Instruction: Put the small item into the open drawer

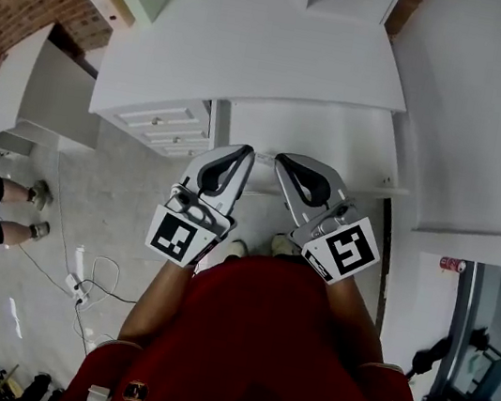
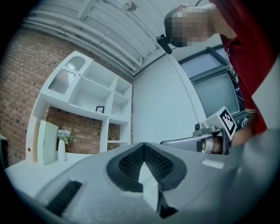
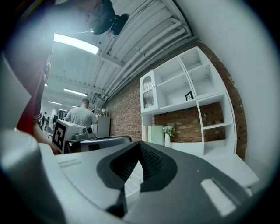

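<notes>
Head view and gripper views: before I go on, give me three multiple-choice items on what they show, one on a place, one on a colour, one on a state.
1. Where does the vase stand?
A. on the floor
B. on the white top beside the pale green panel
C. on the highest shelf

2. What colour is the person's shirt?
A. red
B. blue
C. yellow

3. How is the right claw?
A. wide open
B. shut on a cup
C. shut with nothing in it

Answers:
1. B, the vase stands on the white top next to the panel.
2. A, the shirt fills the lower head view in red.
3. C, the jaws meet and nothing is between them.
</notes>
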Demonstrator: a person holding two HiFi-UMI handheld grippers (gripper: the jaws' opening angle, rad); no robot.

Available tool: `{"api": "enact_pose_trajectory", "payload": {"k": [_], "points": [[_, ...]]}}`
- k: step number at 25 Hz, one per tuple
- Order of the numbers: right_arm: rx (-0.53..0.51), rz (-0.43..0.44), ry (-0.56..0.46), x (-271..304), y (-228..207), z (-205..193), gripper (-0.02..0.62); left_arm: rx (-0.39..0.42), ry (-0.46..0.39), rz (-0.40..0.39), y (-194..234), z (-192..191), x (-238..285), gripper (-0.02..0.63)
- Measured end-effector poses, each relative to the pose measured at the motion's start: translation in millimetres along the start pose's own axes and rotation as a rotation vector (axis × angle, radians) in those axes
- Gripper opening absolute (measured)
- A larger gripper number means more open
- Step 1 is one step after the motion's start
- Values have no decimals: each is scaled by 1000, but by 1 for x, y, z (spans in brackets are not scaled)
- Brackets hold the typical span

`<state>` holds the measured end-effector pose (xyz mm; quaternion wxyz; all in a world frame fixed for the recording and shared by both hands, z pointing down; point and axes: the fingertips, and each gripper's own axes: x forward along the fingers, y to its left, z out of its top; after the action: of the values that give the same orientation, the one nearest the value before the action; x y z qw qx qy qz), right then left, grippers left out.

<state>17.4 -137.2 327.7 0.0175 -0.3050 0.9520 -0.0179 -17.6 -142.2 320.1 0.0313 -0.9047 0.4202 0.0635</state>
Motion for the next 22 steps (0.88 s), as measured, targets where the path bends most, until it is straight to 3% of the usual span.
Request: {"api": "enact_pose_trajectory", "payload": {"k": [22], "points": [[8, -30, 3, -12, -6, -8, 11, -8, 7, -4, -6, -5, 1, -2]]}}
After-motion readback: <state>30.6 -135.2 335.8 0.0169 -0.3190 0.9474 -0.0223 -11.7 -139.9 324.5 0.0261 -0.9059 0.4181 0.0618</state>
